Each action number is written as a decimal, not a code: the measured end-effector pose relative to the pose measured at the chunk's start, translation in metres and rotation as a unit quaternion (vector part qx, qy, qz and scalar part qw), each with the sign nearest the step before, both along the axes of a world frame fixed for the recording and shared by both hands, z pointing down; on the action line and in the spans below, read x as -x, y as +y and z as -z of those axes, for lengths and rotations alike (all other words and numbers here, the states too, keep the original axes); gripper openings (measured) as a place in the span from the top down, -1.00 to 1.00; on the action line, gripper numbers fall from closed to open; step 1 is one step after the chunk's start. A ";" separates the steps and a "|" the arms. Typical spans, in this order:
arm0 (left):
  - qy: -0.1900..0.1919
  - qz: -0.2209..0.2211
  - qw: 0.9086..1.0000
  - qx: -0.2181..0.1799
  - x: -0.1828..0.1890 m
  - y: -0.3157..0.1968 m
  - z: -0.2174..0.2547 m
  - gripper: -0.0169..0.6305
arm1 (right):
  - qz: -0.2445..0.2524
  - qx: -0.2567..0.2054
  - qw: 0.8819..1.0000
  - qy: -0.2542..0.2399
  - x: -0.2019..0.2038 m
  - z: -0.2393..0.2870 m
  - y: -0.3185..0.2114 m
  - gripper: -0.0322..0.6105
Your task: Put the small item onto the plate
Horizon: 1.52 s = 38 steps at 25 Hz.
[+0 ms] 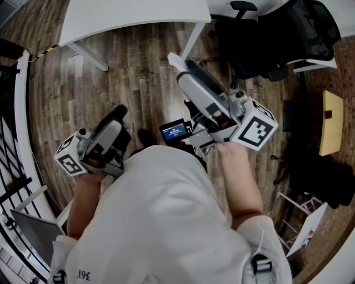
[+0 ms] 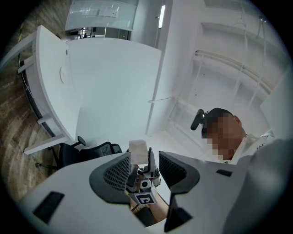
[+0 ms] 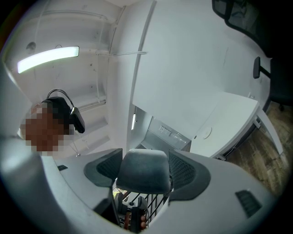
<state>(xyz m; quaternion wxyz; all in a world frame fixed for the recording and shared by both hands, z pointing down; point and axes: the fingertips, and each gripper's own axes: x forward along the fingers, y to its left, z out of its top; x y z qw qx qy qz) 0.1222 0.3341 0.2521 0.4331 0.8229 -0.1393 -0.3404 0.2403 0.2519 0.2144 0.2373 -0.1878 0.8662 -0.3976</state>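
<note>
No plate shows in any view. My right gripper [image 1: 178,64] is raised in front of the body, shut on a small pale block [image 1: 174,59]. In the right gripper view that block [image 3: 142,171] looks grey in shadow and fills the gap between the jaws. My left gripper [image 1: 117,115] is held lower on the left, its jaws apart with nothing between them. Through that gap the left gripper view shows the right gripper [image 2: 143,176] with the pale block [image 2: 138,151] at its tip.
A white desk [image 1: 133,14] stands on the wood floor ahead. A black office chair [image 1: 260,39] is at the upper right and a yellow board [image 1: 331,122] at the far right. A black railing [image 1: 14,183] runs along the left. A person's white shirt [image 1: 166,222] fills the bottom.
</note>
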 end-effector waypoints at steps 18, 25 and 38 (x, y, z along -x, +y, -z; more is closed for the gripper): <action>0.011 0.000 1.000 0.000 0.081 0.011 -0.007 0.39 | -0.003 -0.003 1.000 0.019 0.081 -0.004 0.008 -0.10; 0.018 0.005 1.000 0.003 0.102 0.016 -0.015 0.39 | 0.000 -0.003 1.000 0.029 0.101 -0.007 0.009 -0.10; -0.002 0.070 0.997 0.017 0.140 -0.025 -0.023 0.39 | 0.048 0.008 0.999 0.011 0.139 -0.024 -0.053 -0.10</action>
